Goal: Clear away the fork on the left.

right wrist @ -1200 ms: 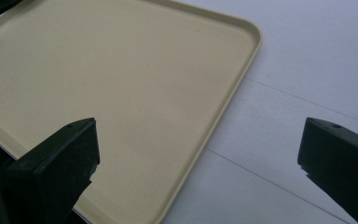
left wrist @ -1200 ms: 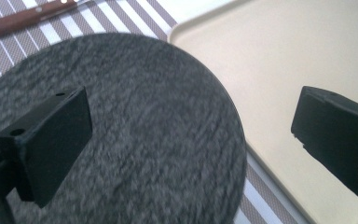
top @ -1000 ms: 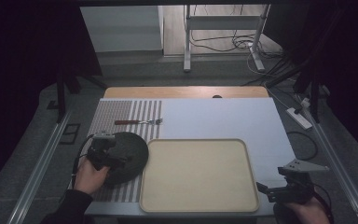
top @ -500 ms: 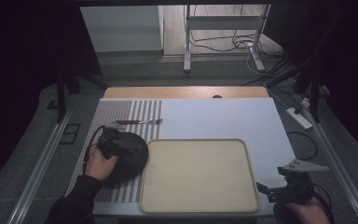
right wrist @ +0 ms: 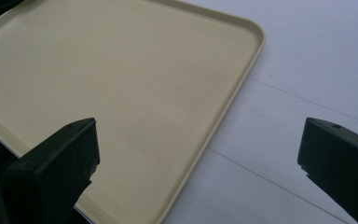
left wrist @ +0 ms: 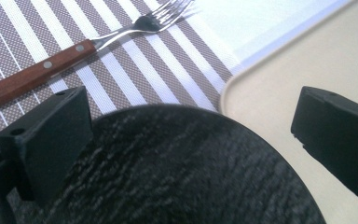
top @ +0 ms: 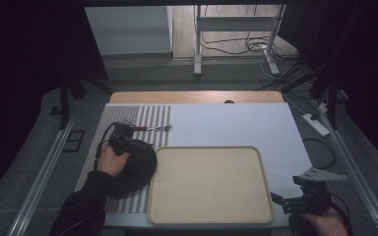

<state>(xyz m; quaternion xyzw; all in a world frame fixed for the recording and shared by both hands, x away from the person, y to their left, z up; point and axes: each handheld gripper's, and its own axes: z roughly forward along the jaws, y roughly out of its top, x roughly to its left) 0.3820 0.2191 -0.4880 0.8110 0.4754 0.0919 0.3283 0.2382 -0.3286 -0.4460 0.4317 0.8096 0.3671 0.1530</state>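
Darkness closed in on the room's left side, with a metal rail (top: 39, 184) running along the grey floor beside the table (top: 256, 123). A striped placemat (top: 142, 120) covered the table's left part, and on it lay a wooden-handled fork (left wrist: 79, 46) at the far end and a round black plate (top: 138, 169) nearer, just beside a beige tray (top: 209, 184). The left gripper (top: 140, 146), held in a dark-sleeved hand (top: 110, 160), hung over the plate's far edge with its jaws spread apart, touching nothing that I could see; in the left gripper view the plate sat between and below them, with the fork beyond. The tray rested empty on the pale tabletop at the near middle. Beyond the table's wooden far edge stood a metal stand (top: 234, 34) amid loose cables (top: 236, 46). At the near right corner the right gripper (top: 280, 201) waited just off the tray's corner, jaws wide apart. A white power strip (top: 316, 124) lay on the floor at the right.
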